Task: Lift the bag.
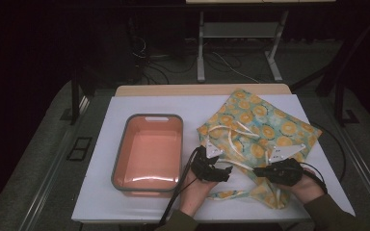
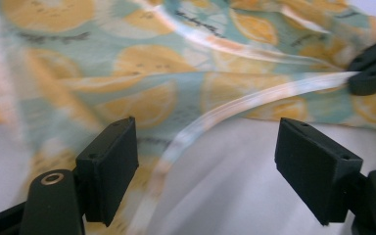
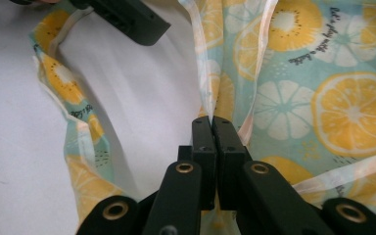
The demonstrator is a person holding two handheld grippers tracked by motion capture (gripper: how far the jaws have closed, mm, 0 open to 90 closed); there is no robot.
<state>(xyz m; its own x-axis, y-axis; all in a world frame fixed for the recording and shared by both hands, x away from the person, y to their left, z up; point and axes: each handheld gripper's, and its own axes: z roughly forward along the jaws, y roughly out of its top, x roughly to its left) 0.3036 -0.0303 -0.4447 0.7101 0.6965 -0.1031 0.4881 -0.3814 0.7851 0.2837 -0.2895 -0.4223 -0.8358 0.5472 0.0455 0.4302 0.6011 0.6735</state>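
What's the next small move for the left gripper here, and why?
Probably close the left gripper on the pale strap lying between its open jaws. The right gripper is already shut on the fruit-print cloth bag, so a second grip would likely let both hands lift it toward the orange bin.

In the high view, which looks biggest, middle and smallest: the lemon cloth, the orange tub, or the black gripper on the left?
1. The lemon cloth looks biggest, spread out and rumpled.
2. The orange tub looks a bit smaller, though the two are fairly close.
3. The left gripper looks much the smallest.
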